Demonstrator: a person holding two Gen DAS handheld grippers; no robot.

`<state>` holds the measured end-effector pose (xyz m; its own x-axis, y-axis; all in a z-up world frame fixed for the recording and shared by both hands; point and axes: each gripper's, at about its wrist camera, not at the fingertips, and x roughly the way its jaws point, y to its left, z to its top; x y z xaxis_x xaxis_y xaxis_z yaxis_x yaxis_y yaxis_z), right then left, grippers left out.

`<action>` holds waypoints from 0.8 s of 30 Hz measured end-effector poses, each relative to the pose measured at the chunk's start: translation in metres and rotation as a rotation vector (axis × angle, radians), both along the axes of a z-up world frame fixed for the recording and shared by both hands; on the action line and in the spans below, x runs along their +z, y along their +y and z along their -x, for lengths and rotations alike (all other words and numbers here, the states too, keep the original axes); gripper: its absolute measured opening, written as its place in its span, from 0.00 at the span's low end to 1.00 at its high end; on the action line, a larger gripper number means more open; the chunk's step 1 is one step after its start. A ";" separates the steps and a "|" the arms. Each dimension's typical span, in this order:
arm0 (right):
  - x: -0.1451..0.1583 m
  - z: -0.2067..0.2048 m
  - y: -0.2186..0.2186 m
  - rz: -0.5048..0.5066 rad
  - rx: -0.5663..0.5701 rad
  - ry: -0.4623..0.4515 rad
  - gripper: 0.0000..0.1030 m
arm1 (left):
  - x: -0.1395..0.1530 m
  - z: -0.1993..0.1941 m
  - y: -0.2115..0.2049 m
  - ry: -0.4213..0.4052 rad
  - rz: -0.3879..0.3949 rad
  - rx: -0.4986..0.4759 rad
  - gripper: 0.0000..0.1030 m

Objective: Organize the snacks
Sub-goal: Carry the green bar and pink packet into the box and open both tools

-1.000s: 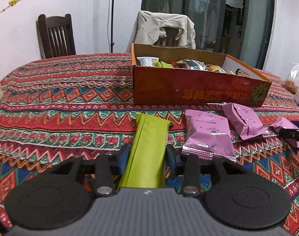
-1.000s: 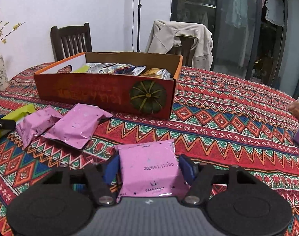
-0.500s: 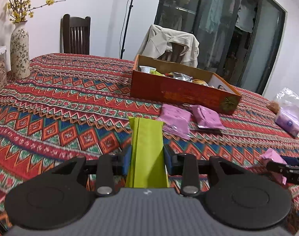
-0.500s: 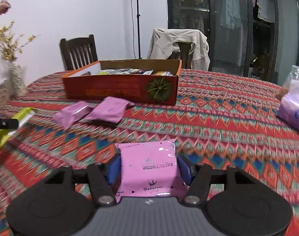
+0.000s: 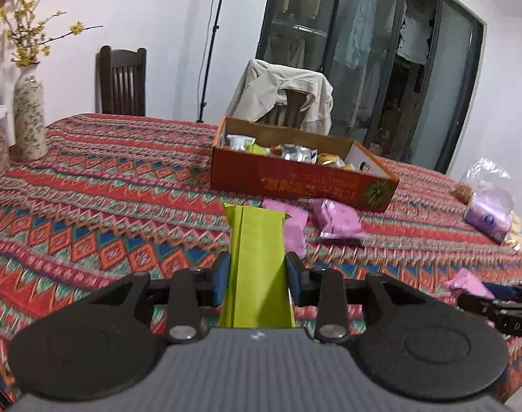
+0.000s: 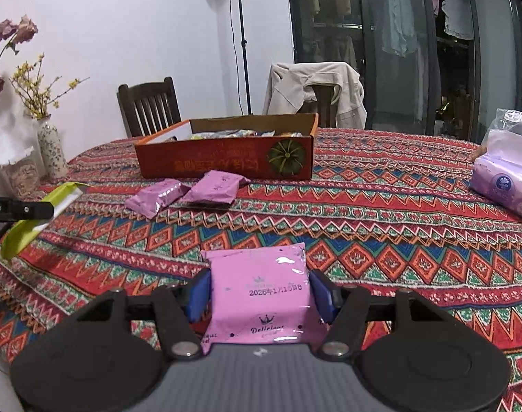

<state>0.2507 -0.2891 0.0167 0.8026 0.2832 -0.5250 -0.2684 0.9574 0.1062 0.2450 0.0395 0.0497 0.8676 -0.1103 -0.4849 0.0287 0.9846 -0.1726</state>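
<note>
Left wrist view has the left tongs (image 5: pixel 257 271) pinching a long green snack packet (image 5: pixel 255 261) between their blue pads, the packet sticking forward and held above the patterned surface (image 5: pixel 123 206). Beyond it stands an open orange cardboard box (image 5: pixel 302 182) with assorted wrapped snacks inside. Two pink packets (image 5: pixel 336 223) lie on the cloth just in front of the box, one partly hidden behind the green packet. At the right edge the right tongs (image 5: pixel 498 300) show dimly, with a bit of pink wrapper between them.

Right wrist view shows the right tongs (image 6: pixel 259 295) clamped on a square pink snack packet (image 6: pixel 261 295) printed with a date and a crown mark, lifted clear of the surface. The orange box (image 6: pixel 226 163) sits farther back, its pumpkin picture facing the camera, and the two pink packets (image 6: pixel 188 194) lie side by side, touching, just before it. At the left edge the green packet (image 6: pixel 37 219) hangs in the left tongs (image 6: pixel 18 211). A pack of tissues in a clear bag (image 6: pixel 504 175) rests at the right. A flower vase (image 6: pixel 51 151) stands at the far left, and a chair with a pale jacket (image 6: pixel 315 92) waits behind the surface.
</note>
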 end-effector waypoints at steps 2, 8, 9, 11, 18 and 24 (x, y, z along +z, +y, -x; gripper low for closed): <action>0.005 -0.009 0.002 0.003 0.017 -0.004 0.59 | 0.009 -0.018 0.005 -0.012 0.026 -0.029 0.34; 0.045 -0.062 0.011 0.016 0.086 -0.095 0.59 | 0.039 -0.107 0.013 -0.050 0.021 -0.057 0.34; 0.052 -0.076 0.013 0.015 0.091 -0.112 0.59 | 0.042 -0.122 0.015 -0.051 0.020 -0.056 0.34; 0.064 -0.108 0.015 -0.005 0.096 -0.129 0.59 | 0.048 -0.159 0.014 -0.054 0.010 -0.067 0.34; 0.063 -0.248 0.019 -0.173 0.095 0.023 0.59 | 0.034 -0.272 0.005 -0.036 -0.119 -0.017 0.34; 0.047 -0.323 0.039 -0.077 0.015 0.054 0.60 | 0.004 -0.321 0.009 0.025 -0.152 -0.004 0.38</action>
